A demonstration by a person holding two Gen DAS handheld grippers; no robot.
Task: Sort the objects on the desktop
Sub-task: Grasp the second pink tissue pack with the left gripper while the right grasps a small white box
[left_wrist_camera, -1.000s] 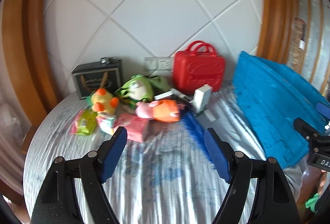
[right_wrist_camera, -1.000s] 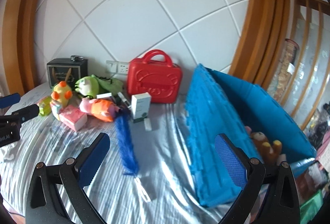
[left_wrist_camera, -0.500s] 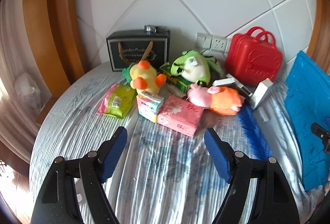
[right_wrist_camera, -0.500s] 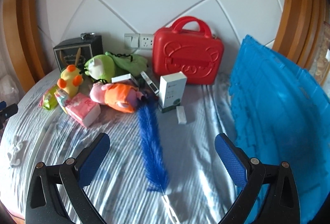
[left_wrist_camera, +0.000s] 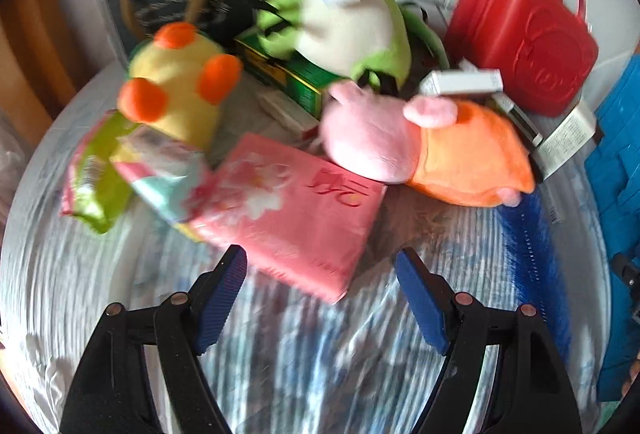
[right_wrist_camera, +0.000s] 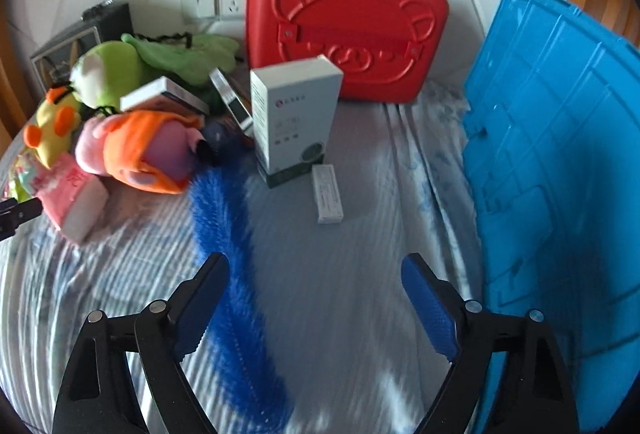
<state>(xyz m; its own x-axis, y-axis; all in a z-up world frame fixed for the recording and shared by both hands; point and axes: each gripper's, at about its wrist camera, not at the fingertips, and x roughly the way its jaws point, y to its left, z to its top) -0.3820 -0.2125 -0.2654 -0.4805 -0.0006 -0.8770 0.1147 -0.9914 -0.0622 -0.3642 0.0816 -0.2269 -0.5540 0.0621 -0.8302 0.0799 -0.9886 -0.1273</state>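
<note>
Left gripper is spread wide, nothing in it, hovering low over the striped cloth on the tabletop. Pink pack lies dead ahead of it, near corner poking into the gap between the fingers, not touching either as far as I can tell. The pack sits flat, long axis running diagonally from the near right up toward the far left, so it is skewed to the jaw line. Judgement: needs a wrist twist or a push further in before closing, else it pinches a corner only.

Behind the pack: pig plush, duck plush, frog plush, all crowded toward the far edge by the wall. Snack bags touch the pack's left end, so they may drag along.

Right gripper is also fully spread and empty. Blue feather runs lengthwise under its left finger, roughly along the approach direction. White box stands upright further ahead, small carton flat just beside it. Blue crate is at the right edge, red case against the wall.

The left gripper is clearly nearer the pack; the right one is closer to the feather and box.
</note>
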